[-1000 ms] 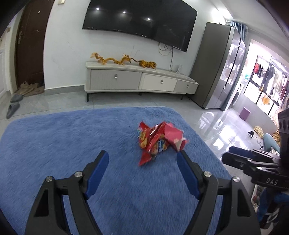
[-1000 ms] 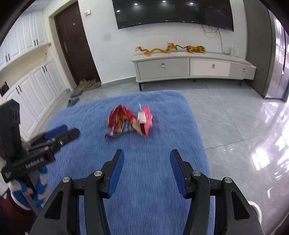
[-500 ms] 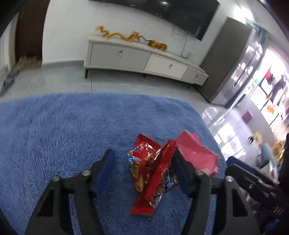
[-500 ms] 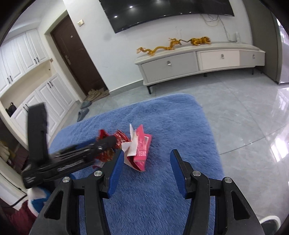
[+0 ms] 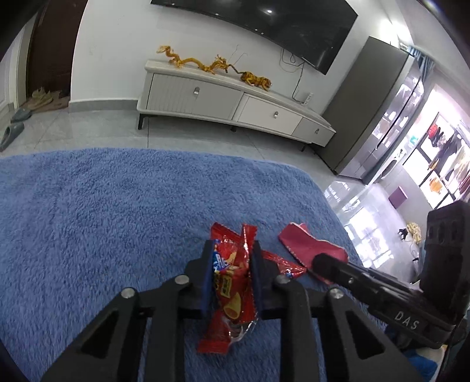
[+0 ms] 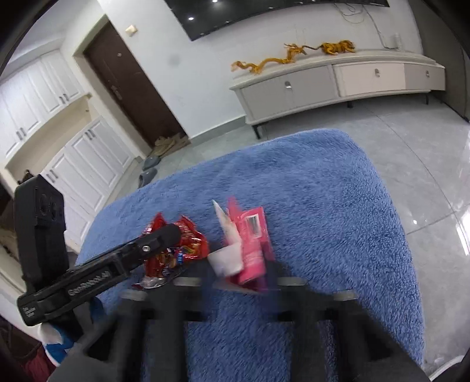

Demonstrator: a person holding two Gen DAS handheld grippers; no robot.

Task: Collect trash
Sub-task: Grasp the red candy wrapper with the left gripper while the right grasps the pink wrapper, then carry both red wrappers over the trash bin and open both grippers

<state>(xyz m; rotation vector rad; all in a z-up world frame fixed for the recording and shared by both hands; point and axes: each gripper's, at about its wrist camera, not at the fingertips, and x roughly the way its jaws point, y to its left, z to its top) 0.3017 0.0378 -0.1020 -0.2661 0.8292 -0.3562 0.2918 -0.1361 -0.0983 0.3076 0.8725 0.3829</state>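
Right now you are holding both claws low over the shaggy blue rug [image 5: 117,211], each one clamping a piece of trash. Your left claw [image 5: 232,273] is gripping the crinkled red foil snack wrapper [image 5: 232,282]; its blue pads [image 5: 209,276] are pressing on either side of the packet, which is standing up between them with its top edge poking above the fingertips and its lower end hanging down onto the rug; the jaws have just been closing onto it. Your right claw [image 6: 243,276] is pinching the pink cardboard carton with its torn white flap [image 6: 249,244]; the jaws have just been closing, and the carton is sitting between them, tilted, with its barcode panel facing up; the fingers themselves are blurring in the right wrist view, so the exact contact line is hard to read. In the left wrist view the carton [image 5: 308,246] is lying just right of the wrapper, with the right claw's black finger reaching onto its near edge; in the right wrist view the wrapper [image 6: 176,249] is sitting just left of the carton, partly behind the left claw's black arm. Beyond the rug, the pale grey TV cabinet [image 5: 223,100] is standing against the white wall, carrying golden dragon ornaments [image 5: 211,64]; a dark television [image 5: 264,23] is hanging above it.
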